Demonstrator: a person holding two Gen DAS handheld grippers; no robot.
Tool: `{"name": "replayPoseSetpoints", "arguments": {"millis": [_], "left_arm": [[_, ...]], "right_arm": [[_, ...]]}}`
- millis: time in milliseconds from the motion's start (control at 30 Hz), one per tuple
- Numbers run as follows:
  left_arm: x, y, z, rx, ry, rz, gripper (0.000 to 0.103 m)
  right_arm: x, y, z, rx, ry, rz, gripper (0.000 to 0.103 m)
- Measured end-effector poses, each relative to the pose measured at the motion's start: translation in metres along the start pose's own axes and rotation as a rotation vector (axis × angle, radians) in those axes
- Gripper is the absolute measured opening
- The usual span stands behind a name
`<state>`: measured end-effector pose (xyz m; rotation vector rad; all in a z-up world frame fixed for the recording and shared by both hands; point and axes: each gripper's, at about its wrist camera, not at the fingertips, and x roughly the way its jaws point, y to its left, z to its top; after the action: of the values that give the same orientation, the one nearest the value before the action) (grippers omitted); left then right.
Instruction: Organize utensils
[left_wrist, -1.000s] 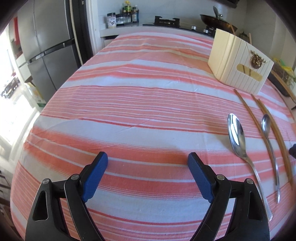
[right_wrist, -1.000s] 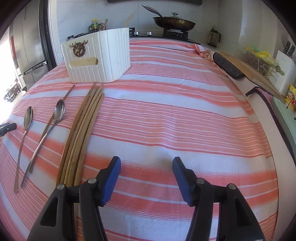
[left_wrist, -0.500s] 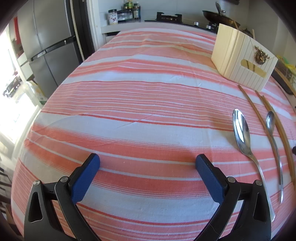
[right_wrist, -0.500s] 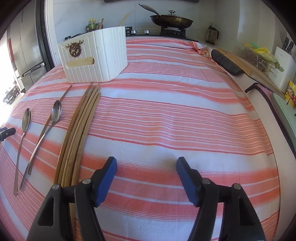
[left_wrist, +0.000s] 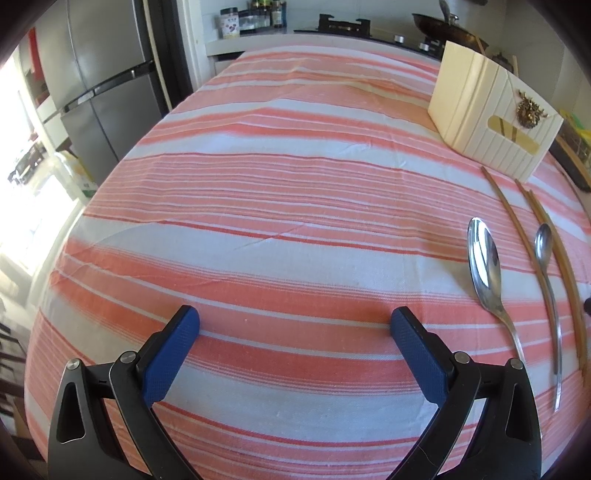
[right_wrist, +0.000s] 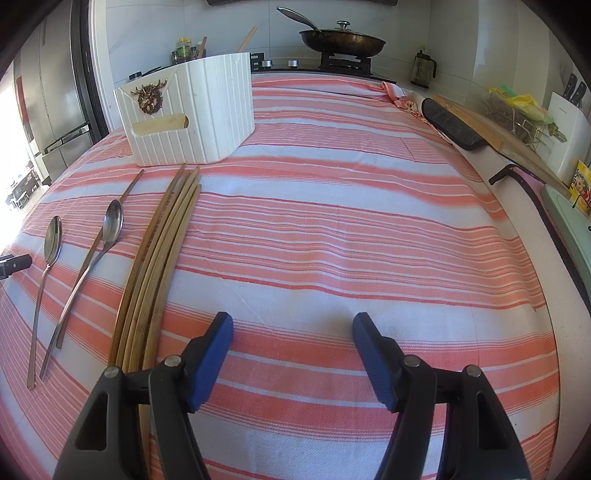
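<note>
Two steel spoons lie on the striped cloth: a larger spoon (left_wrist: 484, 266) (right_wrist: 51, 240) and a smaller spoon (left_wrist: 543, 243) (right_wrist: 112, 223). Several wooden chopsticks (right_wrist: 155, 254) (left_wrist: 554, 236) lie in a bundle beside them, with one more under the smaller spoon. A white ribbed holder box (right_wrist: 188, 110) (left_wrist: 491, 122) stands behind them. My left gripper (left_wrist: 295, 325) hovers open over bare cloth, left of the spoons. Open as well, my right gripper (right_wrist: 291, 328) has nothing between its fingers and sits just right of the chopstick ends.
A stove with a lidded pan (right_wrist: 341, 38) sits past the table's far end. A grey fridge (left_wrist: 99, 74) stands at the left. A black pad (right_wrist: 448, 123), a cutting board and a dish rack line the right counter. The table (right_wrist: 369, 221) drops off at the left edge.
Both grippers' jaws have spread wider since the earliest frames. Neither hand has shifted noticeably, and the utensils lie where they were.
</note>
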<state>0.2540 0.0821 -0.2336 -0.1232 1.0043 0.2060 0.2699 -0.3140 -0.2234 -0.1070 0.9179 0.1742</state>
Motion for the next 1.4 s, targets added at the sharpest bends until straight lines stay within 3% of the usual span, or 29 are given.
{"name": "replayPoseSetpoints", "arguments": {"millis": [233,500,733,1400], "left_arm": [[0.0009,-0.0005,0.0007,0.011,0.005,-0.006,0.103],[0.0045,-0.0007,0.0066,0.013,0.062,-0.015,0.103],[0.0007,-0.001,-0.0003,0.001,-0.004,-0.007,0.103],[0.0022,-0.0035,0.0022,-0.089,-0.009,0.048,0.103]], "right_arm": [[0.0,0.0003,-0.0001,0.001,0.0,0.0,0.069],[-0.0001,0.0003,-0.0003,0.001,0.0,0.0,0.069],[0.0,0.0001,-0.0003,0.001,-0.001,0.0,0.069],[-0.0003,0.0003,-0.0004,0.002,-0.001,0.0,0.069]]}}
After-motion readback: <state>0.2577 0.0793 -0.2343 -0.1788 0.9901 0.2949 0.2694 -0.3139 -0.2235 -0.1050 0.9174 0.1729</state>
